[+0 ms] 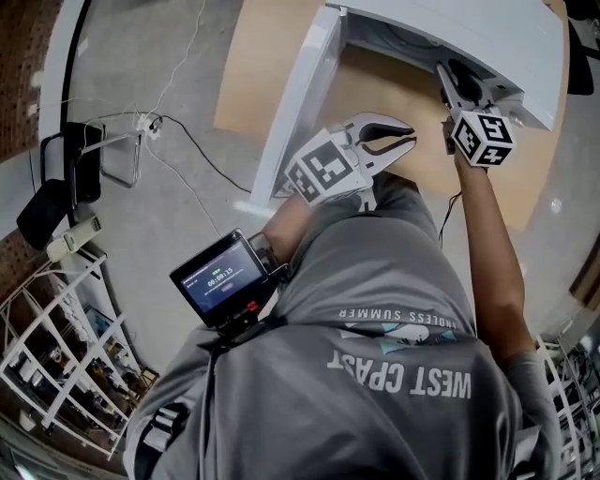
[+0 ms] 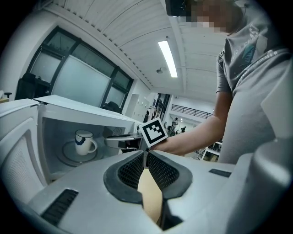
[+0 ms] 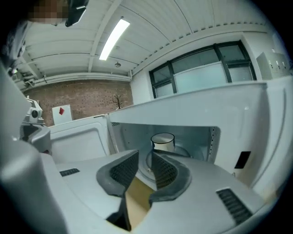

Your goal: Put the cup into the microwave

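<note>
A white cup with a dark blue pattern (image 2: 84,141) stands upright on the round turntable inside the open white microwave (image 2: 78,109). The right gripper view shows the same cup (image 3: 163,141) just beyond my jaw tips. My right gripper (image 3: 145,155) is open with nothing between its fingers, at the mouth of the cavity (image 1: 446,77). My left gripper (image 2: 145,154) is shut and empty. It hovers in front of the microwave, beside the swung-out door (image 1: 300,103), with its tips (image 1: 411,137) pointing right. From above the cup is hidden.
The microwave (image 1: 450,28) sits on a light wooden table (image 1: 272,56). Cables and a power strip (image 1: 145,122) lie on the grey floor at left. A white wire rack (image 1: 56,356) stands at the lower left. A small screen (image 1: 220,277) hangs at the person's chest.
</note>
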The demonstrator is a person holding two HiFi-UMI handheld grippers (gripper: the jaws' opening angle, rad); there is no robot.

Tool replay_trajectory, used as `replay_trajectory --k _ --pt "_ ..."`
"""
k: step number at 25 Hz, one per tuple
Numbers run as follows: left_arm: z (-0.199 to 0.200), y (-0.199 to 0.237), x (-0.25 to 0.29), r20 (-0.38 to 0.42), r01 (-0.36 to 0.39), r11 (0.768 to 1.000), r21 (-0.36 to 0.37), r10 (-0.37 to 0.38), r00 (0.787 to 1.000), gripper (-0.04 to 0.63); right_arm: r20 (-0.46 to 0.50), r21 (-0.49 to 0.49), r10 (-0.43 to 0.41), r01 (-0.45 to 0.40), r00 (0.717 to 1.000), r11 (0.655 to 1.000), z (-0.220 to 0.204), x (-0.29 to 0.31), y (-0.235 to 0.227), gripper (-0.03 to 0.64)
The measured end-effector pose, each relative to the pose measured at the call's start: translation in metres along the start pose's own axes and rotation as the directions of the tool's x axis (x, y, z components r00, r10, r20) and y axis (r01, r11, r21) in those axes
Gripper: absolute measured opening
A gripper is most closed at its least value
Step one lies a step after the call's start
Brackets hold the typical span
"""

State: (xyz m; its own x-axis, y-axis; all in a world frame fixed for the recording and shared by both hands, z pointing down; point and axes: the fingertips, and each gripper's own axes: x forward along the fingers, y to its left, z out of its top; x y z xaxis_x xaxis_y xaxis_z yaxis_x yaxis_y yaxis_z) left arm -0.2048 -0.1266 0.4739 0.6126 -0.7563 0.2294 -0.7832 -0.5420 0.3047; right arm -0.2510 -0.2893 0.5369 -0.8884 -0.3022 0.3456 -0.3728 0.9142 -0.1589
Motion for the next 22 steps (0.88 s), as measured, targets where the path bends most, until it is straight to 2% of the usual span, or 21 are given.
replay_trajectory --k 1,2,6,10,17,22 --pt "-0.005 -0.003 0.000 0.000 0.004 1.000 0.006 -0.004 1.000 0.025 0.013 0.007 0.019 -0.019 1.000 1.000 -0.003 -0.006 0.007 0.066" --pt "-0.012 -0.007 0.000 -0.002 0.009 1.000 0.012 -0.009 1.000 0.025 0.024 0.020 0.043 -0.043 0.999 0.999 -0.007 -0.012 0.014 0.039" --pt "-0.030 -0.013 -0.006 -0.007 0.022 0.999 0.031 -0.022 1.000 0.025 0.034 0.066 0.143 -0.145 0.989 0.987 -0.015 -0.027 0.048 0.020" --pt "-0.016 -0.027 -0.020 0.000 0.021 0.999 0.037 -0.021 1.000 0.025 0.021 0.025 0.237 -0.237 0.971 0.971 0.011 -0.052 0.089 0.020" --pt "-0.009 -0.052 -0.027 0.007 0.039 0.995 0.092 -0.040 0.999 0.025 0.062 -0.055 0.266 -0.262 0.962 0.963 0.046 -0.115 0.126 0.021" --pt "-0.006 -0.075 -0.039 0.025 0.035 0.991 0.129 -0.039 0.999 0.025 0.073 -0.108 0.229 -0.221 0.971 0.969 0.052 -0.158 0.141 0.020"
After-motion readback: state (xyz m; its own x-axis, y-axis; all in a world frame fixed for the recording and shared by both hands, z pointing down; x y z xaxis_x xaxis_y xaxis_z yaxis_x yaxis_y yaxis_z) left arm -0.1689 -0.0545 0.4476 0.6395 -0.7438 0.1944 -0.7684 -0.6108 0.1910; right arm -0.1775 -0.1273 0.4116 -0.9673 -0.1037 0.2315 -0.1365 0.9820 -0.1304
